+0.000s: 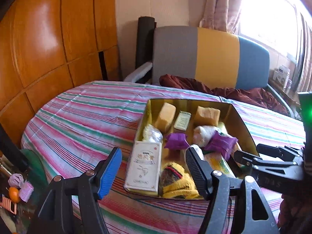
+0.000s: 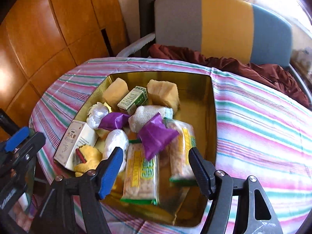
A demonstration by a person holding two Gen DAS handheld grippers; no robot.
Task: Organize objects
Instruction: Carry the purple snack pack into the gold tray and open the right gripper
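Observation:
An open gold box point(image 1: 241, 120) point(image 2: 212, 105) sits on the striped tablecloth, filled with several items. Inside lie two yellow sponges point(image 2: 162, 93), a small green carton point(image 2: 133, 99), a white carton point(image 1: 144, 167) point(image 2: 77, 142), two purple packets point(image 2: 156, 136), a yellow knit piece point(image 1: 179, 181) and two cracker packs point(image 2: 141, 175). My left gripper point(image 1: 154, 172) hangs open over the box's near end, above the white carton and the knit piece. Just above the cracker packs, my right gripper point(image 2: 155, 172) is open too, its pads clear of them. The right-hand pack point(image 2: 182, 152) looks blurred.
The striped tablecloth point(image 1: 87, 113) covers a round table. Behind it stands a grey, yellow and blue chair point(image 1: 214, 58) with dark red fabric point(image 1: 243, 93) on its seat. Wooden panels point(image 1: 48, 39) fill the left. Small items and an orange point(image 1: 14, 194) lie at lower left.

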